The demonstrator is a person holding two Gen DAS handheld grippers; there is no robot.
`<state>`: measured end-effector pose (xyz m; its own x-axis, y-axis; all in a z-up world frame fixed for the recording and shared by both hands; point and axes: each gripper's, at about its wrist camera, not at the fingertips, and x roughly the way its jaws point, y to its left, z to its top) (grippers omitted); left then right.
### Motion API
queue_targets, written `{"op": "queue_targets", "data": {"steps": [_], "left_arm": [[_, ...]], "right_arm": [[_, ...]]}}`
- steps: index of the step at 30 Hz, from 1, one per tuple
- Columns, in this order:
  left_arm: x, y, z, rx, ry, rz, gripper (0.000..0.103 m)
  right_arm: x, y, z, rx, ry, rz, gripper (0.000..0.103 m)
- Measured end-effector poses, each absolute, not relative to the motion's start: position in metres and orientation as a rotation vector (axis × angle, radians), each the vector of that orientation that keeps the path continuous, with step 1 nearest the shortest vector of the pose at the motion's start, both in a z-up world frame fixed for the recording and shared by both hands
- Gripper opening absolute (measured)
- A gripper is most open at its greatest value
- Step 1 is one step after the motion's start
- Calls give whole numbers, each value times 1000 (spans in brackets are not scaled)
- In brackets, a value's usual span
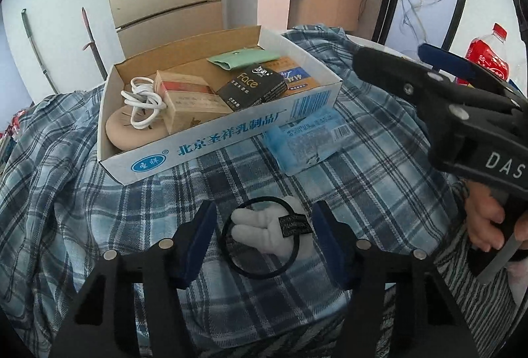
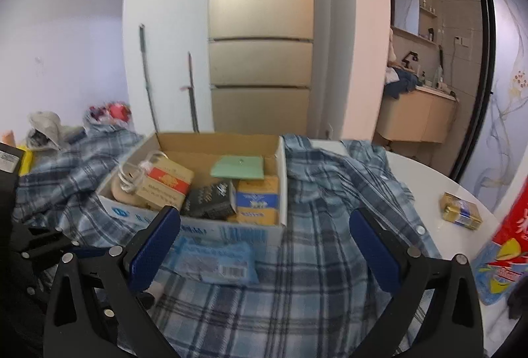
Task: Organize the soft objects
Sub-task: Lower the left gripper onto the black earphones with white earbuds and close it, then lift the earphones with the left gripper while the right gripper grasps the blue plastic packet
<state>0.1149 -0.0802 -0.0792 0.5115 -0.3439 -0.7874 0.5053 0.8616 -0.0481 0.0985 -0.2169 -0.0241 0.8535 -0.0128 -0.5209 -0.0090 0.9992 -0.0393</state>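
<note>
Plaid shirt (image 1: 363, 160) spread over white worktop (image 2: 439, 189). Cardboard box (image 1: 231, 133) on shirt, far side, full. Blue tissue pack (image 1: 303, 140) against box's near right. Left hand-held gripper (image 1: 264, 237) released, straddling plush hair tie (image 1: 264, 236), near. Right hand-held gripper (image 2: 264, 245) released, empty.

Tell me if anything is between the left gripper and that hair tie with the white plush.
Nothing visible. The left gripper is open, its pads on either side of the hair tie on the plaid cloth. The cardboard box and blue tissue pack lie beyond it.
</note>
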Motion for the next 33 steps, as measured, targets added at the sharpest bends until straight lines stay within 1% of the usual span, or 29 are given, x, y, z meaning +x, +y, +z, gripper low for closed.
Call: {"op": "queue_targets", "data": {"steps": [3, 5, 7, 8, 9, 10, 12, 13, 14, 21, 24, 29, 33], "left_arm": [[116, -78, -79, 187, 909, -514, 64], [117, -78, -80, 185, 919, -515, 62], [117, -79, -81, 190, 925, -521, 55], [118, -80, -82, 194, 933, -526, 46], [119, -81, -84, 197, 947, -535, 41], [120, -82, -86, 199, 957, -543, 40], [119, -81, -85, 196, 949, -549, 30], [119, -81, -84, 194, 945, -547, 28], [118, -79, -82, 189, 934, -540, 22], [106, -53, -59, 91, 799, -519, 21], [99, -41, -48, 57, 717, -462, 21], [91, -30, -35, 12, 618, -358, 21], [94, -16, -33, -24, 605, -293, 21]], "right_arm": [[93, -220, -16, -24, 526, -2, 102], [101, -213, -13, -64, 573, -7, 102], [108, -207, -9, -61, 624, -3, 102], [111, -204, -8, -63, 658, -8, 102], [115, -201, -6, -57, 688, 1, 102], [118, -199, -6, -44, 704, 5, 102], [126, -194, -8, -37, 741, -13, 102], [130, -191, -10, -43, 756, -8, 102], [134, -187, -14, -57, 776, -8, 102], [144, -182, -41, -58, 839, 21, 102], [146, -185, -48, -18, 833, 45, 102], [148, -180, -57, -39, 814, 57, 102], [151, -177, -64, -52, 830, 51, 102]]}}
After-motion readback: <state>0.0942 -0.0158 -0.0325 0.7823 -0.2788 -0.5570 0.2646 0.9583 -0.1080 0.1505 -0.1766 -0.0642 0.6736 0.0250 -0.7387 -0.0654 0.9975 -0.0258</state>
